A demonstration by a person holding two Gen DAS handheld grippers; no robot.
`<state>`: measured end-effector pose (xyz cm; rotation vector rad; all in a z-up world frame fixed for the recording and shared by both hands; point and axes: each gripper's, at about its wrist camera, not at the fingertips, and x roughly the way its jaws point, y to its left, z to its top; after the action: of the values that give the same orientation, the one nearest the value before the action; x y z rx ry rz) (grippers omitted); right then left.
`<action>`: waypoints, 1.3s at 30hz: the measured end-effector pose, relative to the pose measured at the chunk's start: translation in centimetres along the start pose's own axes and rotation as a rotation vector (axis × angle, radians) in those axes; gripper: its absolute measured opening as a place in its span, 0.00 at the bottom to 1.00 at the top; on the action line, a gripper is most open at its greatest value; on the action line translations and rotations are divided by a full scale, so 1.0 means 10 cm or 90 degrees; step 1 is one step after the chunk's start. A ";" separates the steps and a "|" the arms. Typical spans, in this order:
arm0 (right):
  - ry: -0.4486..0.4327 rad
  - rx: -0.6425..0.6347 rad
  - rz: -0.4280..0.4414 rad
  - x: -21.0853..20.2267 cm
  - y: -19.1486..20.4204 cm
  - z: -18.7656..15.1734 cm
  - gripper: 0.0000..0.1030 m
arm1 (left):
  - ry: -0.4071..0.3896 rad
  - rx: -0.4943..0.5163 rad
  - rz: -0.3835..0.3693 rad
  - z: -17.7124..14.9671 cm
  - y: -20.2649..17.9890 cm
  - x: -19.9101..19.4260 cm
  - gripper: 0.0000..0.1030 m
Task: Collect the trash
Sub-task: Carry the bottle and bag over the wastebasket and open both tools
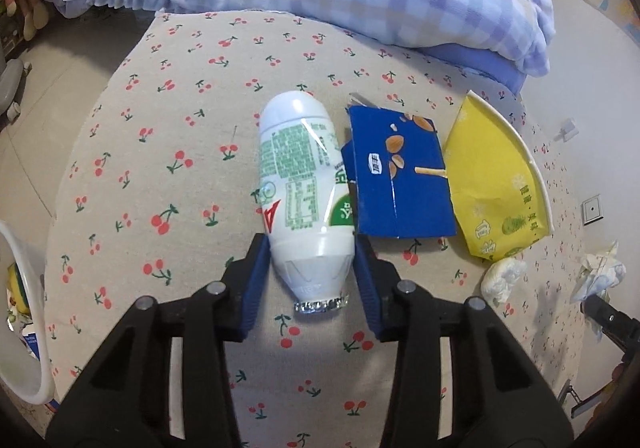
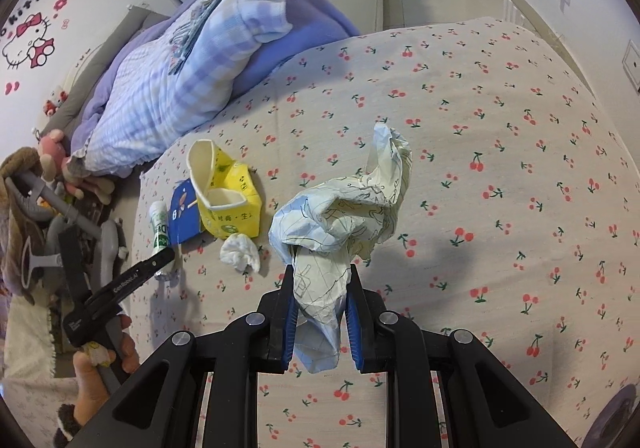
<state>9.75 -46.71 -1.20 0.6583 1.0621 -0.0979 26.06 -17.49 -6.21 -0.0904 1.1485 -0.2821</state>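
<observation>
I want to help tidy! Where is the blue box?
In the left wrist view, the blue box lies flat on the cherry-print bed, between the white bottle and the yellow carton.

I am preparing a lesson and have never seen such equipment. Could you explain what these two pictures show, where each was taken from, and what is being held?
A person holds hand-operated tongs in each hand; each carries a camera looking along its fingers. The left view shows the left tongs around a white bottle lying on the cherry-print bedsheet, pads at its sides. Beside it lie a blue carton, a yellow paper container and a white tissue wad. The right view shows the right tongs gripping crumpled paper.
</observation>
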 end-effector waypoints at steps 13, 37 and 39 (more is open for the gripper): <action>-0.004 -0.021 0.007 -0.07 0.19 -0.06 0.21 | 0.010 -0.019 0.017 -0.17 0.29 -0.30 0.42; 0.049 -0.167 0.127 -0.02 1.39 -0.55 0.21 | -0.031 -0.118 -0.030 -0.72 1.29 -1.29 0.42; 0.055 -0.183 0.124 0.05 1.54 -0.59 0.21 | -0.035 -0.127 -0.020 -0.73 1.43 -1.35 0.42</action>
<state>11.27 -30.99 3.53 0.5046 1.0645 0.2509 16.76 0.34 -0.34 -0.2900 1.1188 -0.1914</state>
